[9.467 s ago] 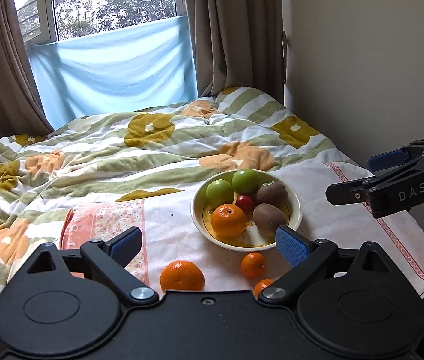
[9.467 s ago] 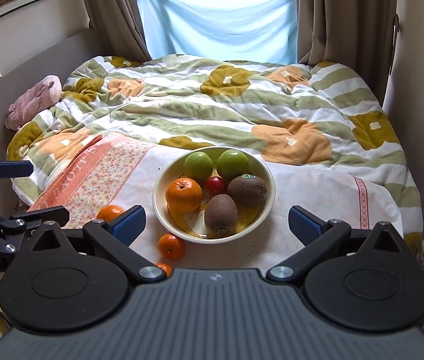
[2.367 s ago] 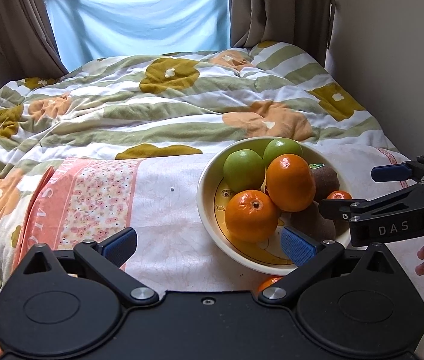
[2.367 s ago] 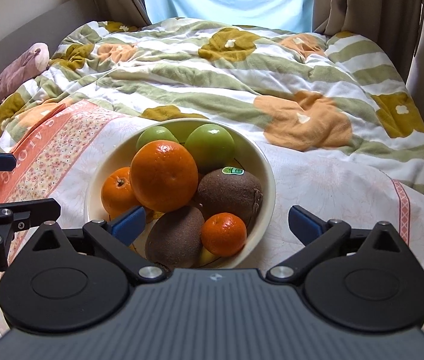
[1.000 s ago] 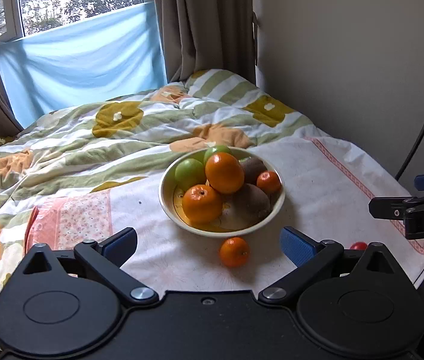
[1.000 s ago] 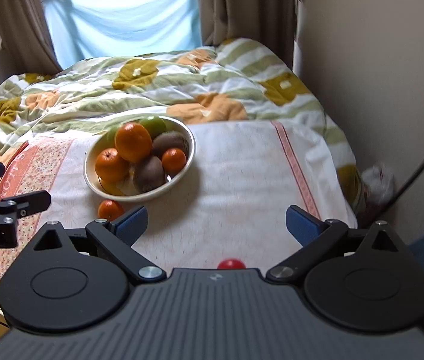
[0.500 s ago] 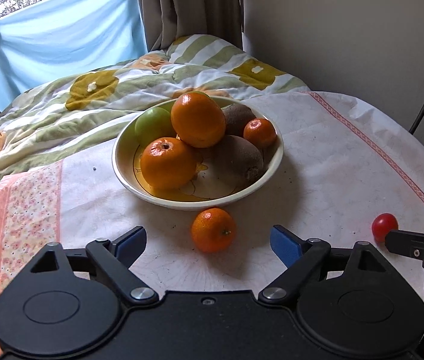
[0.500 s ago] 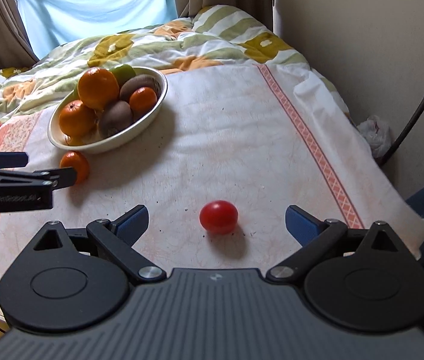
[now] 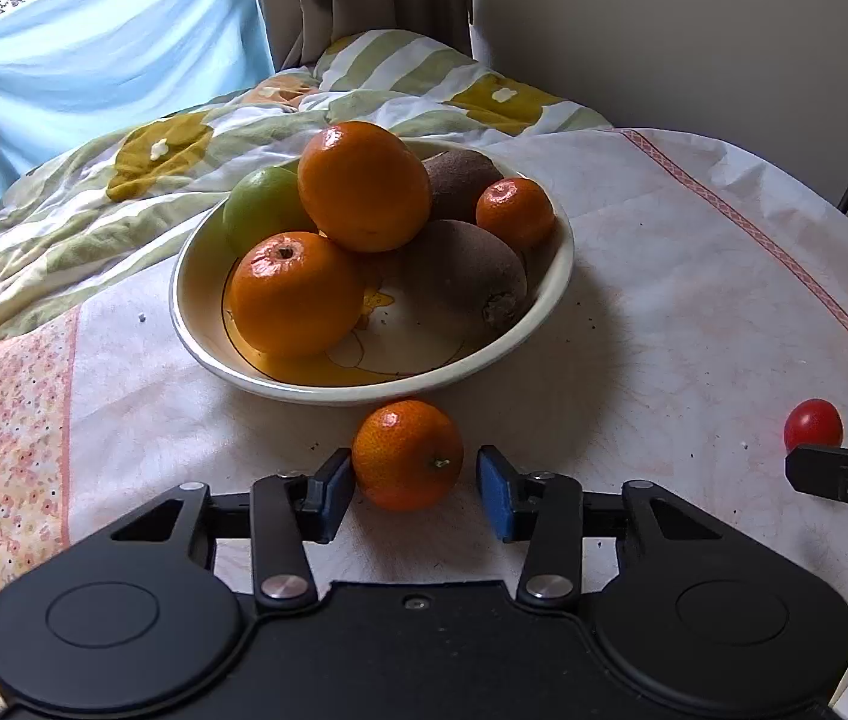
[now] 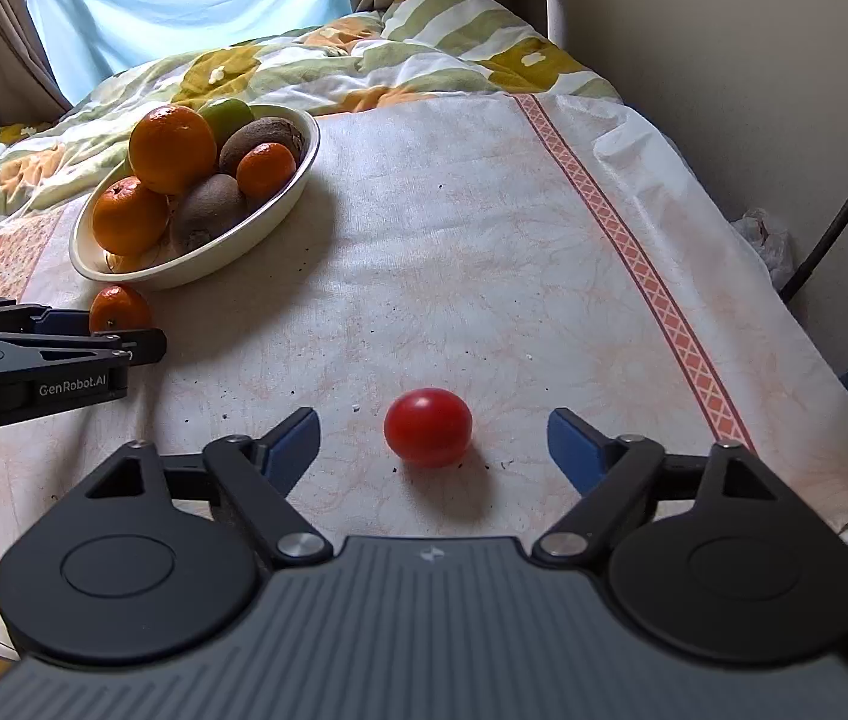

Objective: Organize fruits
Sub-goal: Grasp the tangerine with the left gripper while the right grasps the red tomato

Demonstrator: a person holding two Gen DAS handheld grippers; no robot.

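Two loose fruits on the tablecloth are bracketed by the two grippers, with the filled bowl beyond.

Nearest in the left wrist view, a small mandarin (image 9: 407, 454) is seen between the blue pads of the left gripper (image 9: 415, 487); the left pad touches its skin, a thin gap shows at the right pad, and the jaws are drawn in close around it. In the right wrist view, a red tomato (image 10: 427, 427) is framed by the right gripper (image 10: 433, 438), whose jaws are closing but are held well clear of it on both sides. Farther back, a cream bowl (image 9: 550, 300) is set just beyond the mandarin, piled with oranges (image 9: 364, 186), kiwis (image 9: 466, 288) and a green apple (image 9: 262, 210). A quilt (image 9: 142, 168) is spread behind.
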